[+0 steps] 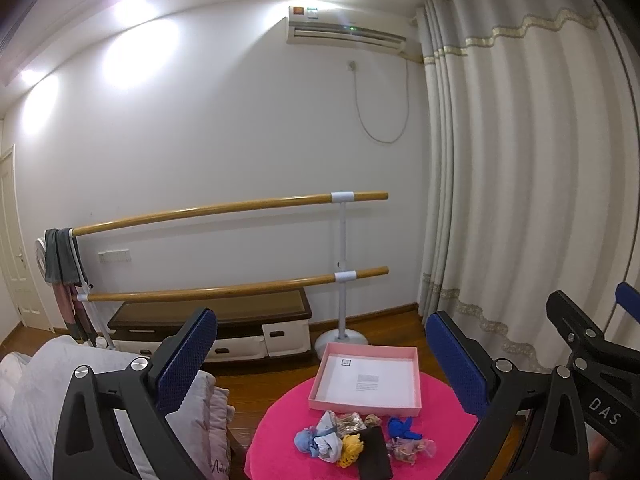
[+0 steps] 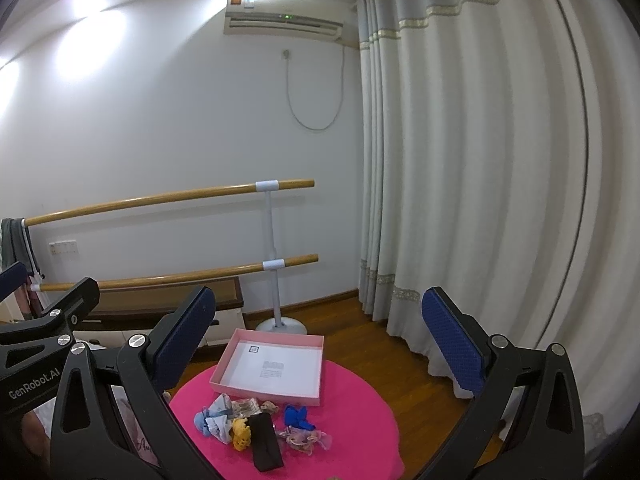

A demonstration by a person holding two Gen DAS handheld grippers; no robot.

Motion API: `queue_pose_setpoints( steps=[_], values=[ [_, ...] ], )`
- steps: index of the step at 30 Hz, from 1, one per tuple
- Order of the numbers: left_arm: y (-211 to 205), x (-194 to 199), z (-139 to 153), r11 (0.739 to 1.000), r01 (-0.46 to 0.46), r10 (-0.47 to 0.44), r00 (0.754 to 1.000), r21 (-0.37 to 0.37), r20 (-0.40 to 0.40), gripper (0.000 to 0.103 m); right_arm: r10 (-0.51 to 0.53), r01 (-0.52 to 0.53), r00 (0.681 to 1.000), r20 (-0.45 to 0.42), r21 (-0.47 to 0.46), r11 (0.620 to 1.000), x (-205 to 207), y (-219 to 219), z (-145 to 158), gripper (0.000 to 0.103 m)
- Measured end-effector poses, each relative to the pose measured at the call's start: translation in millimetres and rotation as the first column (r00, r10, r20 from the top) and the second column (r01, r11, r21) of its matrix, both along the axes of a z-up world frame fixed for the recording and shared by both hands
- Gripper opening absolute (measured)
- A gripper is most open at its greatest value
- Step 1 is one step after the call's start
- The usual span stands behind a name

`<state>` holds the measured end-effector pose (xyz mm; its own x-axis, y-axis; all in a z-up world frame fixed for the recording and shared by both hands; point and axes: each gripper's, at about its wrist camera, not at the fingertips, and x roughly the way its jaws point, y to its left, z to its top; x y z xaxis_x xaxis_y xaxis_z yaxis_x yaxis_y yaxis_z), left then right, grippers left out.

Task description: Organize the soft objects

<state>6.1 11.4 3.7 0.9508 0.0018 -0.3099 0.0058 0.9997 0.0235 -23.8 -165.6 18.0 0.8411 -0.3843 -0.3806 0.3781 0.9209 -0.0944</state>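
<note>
A shallow pink box (image 1: 366,380) with a white inside stands empty at the back of a round pink table (image 1: 280,420); it also shows in the right wrist view (image 2: 272,366). In front of it lie several soft items: a light blue cloth bundle (image 1: 320,440), a yellow crocheted piece (image 1: 350,450), a black folded cloth (image 1: 374,454), a blue piece (image 1: 402,428) and a sheer pinkish scrunchie (image 1: 412,450). The same pile shows in the right wrist view (image 2: 260,428). My left gripper (image 1: 320,364) and my right gripper (image 2: 318,354) are both open, empty, held high above the table.
A white-covered cushion or sofa (image 1: 60,400) lies left of the table. A double wooden barre on a white stand (image 1: 344,264) and a low cabinet (image 1: 224,328) stand by the back wall. Long curtains (image 1: 520,200) hang at right. The floor is wood.
</note>
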Motion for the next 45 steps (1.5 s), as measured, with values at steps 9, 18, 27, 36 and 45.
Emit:
queue_pose_setpoints(
  steps=[9,18,27,36,45],
  values=[
    [2.8,-0.1,0.6,1.0,0.004,-0.004,1.0,0.002,0.004,0.103,-0.004,0.004,1.0,-0.005,-0.009,1.0,4.2,5.3,2.1,0.103],
    [6.4,1.0,3.2,1.0,0.005,-0.005,1.0,-0.002,-0.002,0.103,-0.002,0.001,1.0,-0.016,-0.008,1.0,8.9,6.3,2.9,0.103],
    [10.5,7.8,1.6,1.0,0.006,-0.007,1.0,-0.007,-0.018,0.103,0.0,0.0,1.0,-0.031,-0.011,1.0,16.7,9.9,1.2,0.103],
    [14.2,19.2,-6.2,1.0,0.008,-0.009,0.998,-0.018,-0.068,0.103,0.0,0.001,0.996,-0.089,0.014,1.0,34.1,9.5,-8.7,0.103],
    [25.1,46.1,-24.8,0.999,-0.01,0.003,0.981,-0.035,-0.192,0.103,0.025,-0.012,0.978,-0.209,0.06,0.998,58.7,7.5,-53.5,0.103]
  ],
)
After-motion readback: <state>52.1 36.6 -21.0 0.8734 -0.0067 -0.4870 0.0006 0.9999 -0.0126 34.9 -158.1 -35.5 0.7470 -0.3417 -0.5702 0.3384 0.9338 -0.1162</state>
